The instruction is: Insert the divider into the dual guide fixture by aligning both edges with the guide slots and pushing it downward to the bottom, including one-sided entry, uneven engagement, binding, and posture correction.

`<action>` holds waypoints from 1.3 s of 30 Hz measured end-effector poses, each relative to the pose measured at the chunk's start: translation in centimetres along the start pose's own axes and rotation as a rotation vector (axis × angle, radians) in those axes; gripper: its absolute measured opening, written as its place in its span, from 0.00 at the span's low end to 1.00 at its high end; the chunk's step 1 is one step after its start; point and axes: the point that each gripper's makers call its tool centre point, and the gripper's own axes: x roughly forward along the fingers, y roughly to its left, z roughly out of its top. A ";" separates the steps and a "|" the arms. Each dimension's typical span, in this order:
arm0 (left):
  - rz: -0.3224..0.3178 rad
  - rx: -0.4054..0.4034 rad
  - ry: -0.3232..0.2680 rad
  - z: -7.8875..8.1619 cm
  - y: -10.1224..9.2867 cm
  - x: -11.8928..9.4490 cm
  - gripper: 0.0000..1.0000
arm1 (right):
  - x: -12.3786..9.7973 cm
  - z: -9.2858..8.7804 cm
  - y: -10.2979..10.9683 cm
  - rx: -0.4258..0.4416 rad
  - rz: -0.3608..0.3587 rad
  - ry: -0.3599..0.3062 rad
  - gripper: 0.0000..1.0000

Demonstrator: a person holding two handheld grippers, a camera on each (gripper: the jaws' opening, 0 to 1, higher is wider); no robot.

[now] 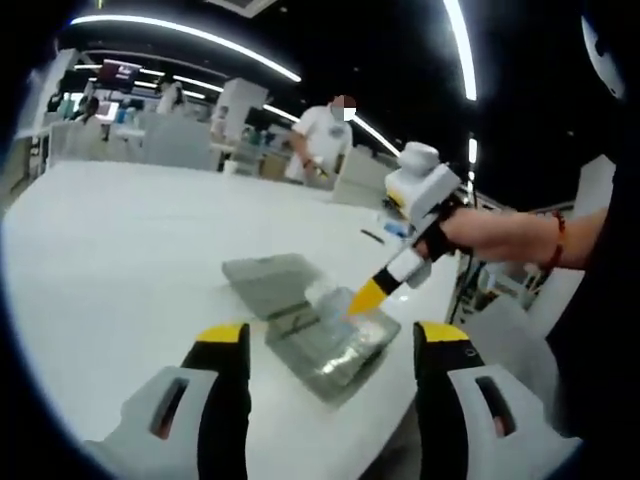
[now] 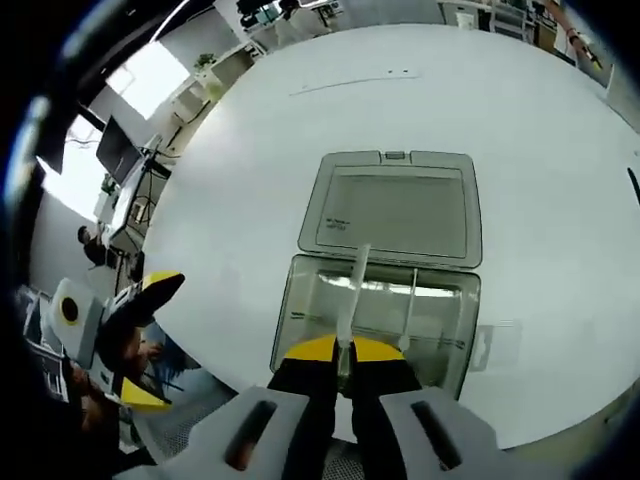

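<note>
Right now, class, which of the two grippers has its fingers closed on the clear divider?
The right gripper: its yellow-tipped fingers pinch the divider standing in the clear box. The left gripper hangs open, apart.

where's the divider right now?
In the right gripper view the divider is pinched edge-on in the right gripper, over the open clear box on the white table, its lid lying open beyond.

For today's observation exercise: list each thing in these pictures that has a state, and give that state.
Right tongs: shut on the divider.
Divider: upright, held over the open box.
Box: open, lid laid back flat on the table.
Left tongs: open, holding nothing.
</note>
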 end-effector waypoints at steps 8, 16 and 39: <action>0.005 -0.003 0.001 0.0 0.2 0.0 0.65 | 0.2 -0.6 0.0 0.001 0.014 0.091 0.00; 0.019 -0.021 0.008 -0.5 0.5 -0.2 0.65 | 0.6 -1.0 0.3 -0.023 0.012 0.150 0.00; 0.050 -0.048 -0.013 -0.1 1.0 -0.6 0.64 | 2.0 -1.1 0.5 -0.088 -0.015 0.204 0.00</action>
